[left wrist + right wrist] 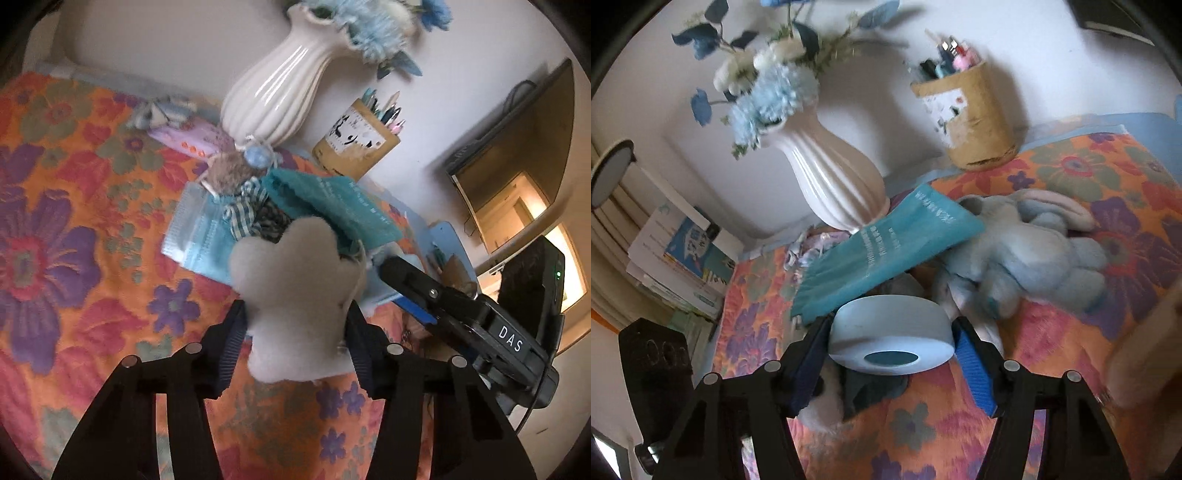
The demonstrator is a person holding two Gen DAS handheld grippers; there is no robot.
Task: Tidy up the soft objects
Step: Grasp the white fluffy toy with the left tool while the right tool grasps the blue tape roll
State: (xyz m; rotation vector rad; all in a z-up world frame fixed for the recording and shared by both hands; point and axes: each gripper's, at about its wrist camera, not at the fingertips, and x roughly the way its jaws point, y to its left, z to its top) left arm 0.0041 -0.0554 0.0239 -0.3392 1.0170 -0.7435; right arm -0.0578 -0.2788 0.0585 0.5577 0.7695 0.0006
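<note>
My left gripper (295,332) is shut on a grey paw-shaped plush (295,291), held above the flowered cloth. Behind it lie a checked fabric toy (247,210), a brown fuzzy toy (229,173), a teal pouch (332,203) and a pack of blue face masks (195,229). My right gripper (890,343) is shut on a pale blue-white round soft object (890,332) with a teal oval on its face. Beyond it are the teal pouch (879,251) and a light blue plush rabbit (1027,254). The right gripper's body (461,306) shows in the left wrist view.
A white ribbed vase (273,92) with blue flowers stands at the back; it also shows in the right wrist view (834,173). A brown pen holder (354,144) stands beside it, also in the right wrist view (975,122). The flowered cloth (74,221) covers the surface. Books (679,254) are stacked at the left.
</note>
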